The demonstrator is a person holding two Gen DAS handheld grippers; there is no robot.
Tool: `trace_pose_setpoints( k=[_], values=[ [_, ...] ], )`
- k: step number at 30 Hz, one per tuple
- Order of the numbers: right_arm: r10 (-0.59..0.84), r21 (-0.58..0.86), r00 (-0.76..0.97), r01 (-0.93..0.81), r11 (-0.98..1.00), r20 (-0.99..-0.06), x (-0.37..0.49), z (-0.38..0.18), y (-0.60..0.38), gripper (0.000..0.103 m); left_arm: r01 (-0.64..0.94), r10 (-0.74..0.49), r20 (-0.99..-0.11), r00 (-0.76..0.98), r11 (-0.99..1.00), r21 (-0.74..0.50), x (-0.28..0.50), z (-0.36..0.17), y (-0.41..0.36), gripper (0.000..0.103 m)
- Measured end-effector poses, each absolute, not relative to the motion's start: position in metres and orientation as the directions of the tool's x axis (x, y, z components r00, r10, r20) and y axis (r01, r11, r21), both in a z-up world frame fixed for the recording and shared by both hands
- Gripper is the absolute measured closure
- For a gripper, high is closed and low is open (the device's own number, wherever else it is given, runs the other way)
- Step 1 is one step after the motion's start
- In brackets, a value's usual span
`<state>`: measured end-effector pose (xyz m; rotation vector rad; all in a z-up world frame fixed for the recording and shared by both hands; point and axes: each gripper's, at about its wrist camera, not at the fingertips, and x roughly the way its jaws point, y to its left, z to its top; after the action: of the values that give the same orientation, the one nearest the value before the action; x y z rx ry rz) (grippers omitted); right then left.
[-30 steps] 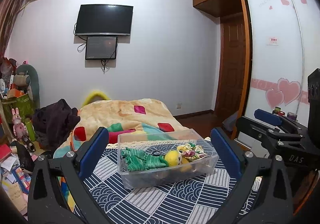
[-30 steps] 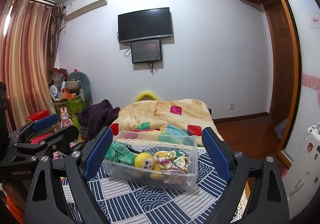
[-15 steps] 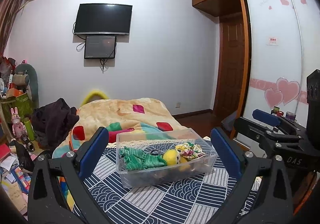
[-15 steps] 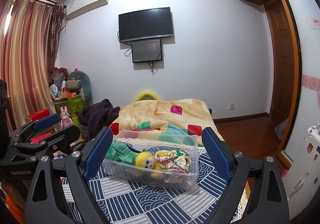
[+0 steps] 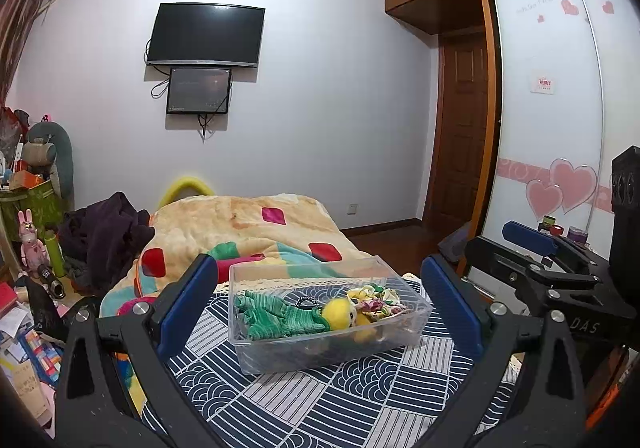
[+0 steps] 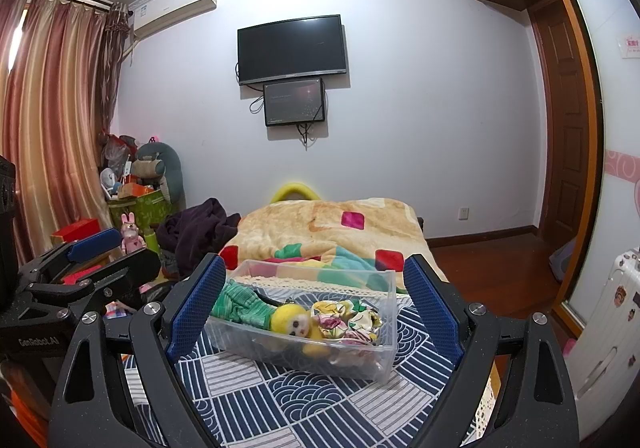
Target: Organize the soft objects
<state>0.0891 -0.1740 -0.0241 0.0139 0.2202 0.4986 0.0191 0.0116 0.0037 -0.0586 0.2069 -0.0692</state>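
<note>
Almost nothing had shifted over the last second: both views drifted only slightly, and the plastic bin (image 5: 320, 358) sat where it had been on the patterned cloth (image 5: 340, 400), in front of the orange blanket (image 5: 240, 219). Behind the bin, that blanket covered the bed. The left gripper (image 5: 320, 308) and the right gripper (image 6: 314, 302) each hung short of the bin with fingers spread wide, wider than the bin looked between them, and held nothing. Inside the bin, a green striped cloth (image 5: 280, 318) lay at its left end, a floral fabric piece (image 6: 348, 322) at its right end, and a yellow plush toy (image 6: 292, 324) between them. All three looked light, limp and easily squashed, so they would likely sag when lifted; pinching a thick fold or the toy's body seemed safest.
</note>
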Motion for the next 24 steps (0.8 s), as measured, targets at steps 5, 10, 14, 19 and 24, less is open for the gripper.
trace_pose_setpoints(
  k=[5,10,14,19,24],
  values=[
    [0.474,0.068,0.856,-0.471,0.88,-0.205,0.0894,-0.0234,-0.1744,0.013,0.069,-0.083,-0.208,0.975,0.995,-0.074,0.0205,0.0032,0.0131,0.0],
    [0.468,0.069,0.862,-0.464,0.883,-0.193,0.0879,-0.023,-0.176,0.005,0.075,-0.088,-0.212,0.973,0.995,-0.07,0.0212,0.0021,0.0117,0.0],
    [0.469,0.067,0.862,-0.465,0.883,-0.192,0.0878,-0.0225,-0.1761,0.004,0.079,-0.093,-0.213,0.973,0.994,-0.07,0.0197,0.0023,0.0118,0.0],
    [0.464,0.068,0.865,-0.46,0.886,-0.19,0.0881,-0.0226,-0.1769,0.0,0.078,-0.092,-0.215,0.972,0.994,-0.074,0.0199,0.0022,0.0117,0.0],
    [0.457,0.061,0.869,-0.455,0.889,-0.191,0.0877,-0.0233,-0.1762,0.0,0.076,-0.091,-0.218,0.972,0.994,-0.077,0.0199,0.0022,0.0115,0.0]
  ],
)
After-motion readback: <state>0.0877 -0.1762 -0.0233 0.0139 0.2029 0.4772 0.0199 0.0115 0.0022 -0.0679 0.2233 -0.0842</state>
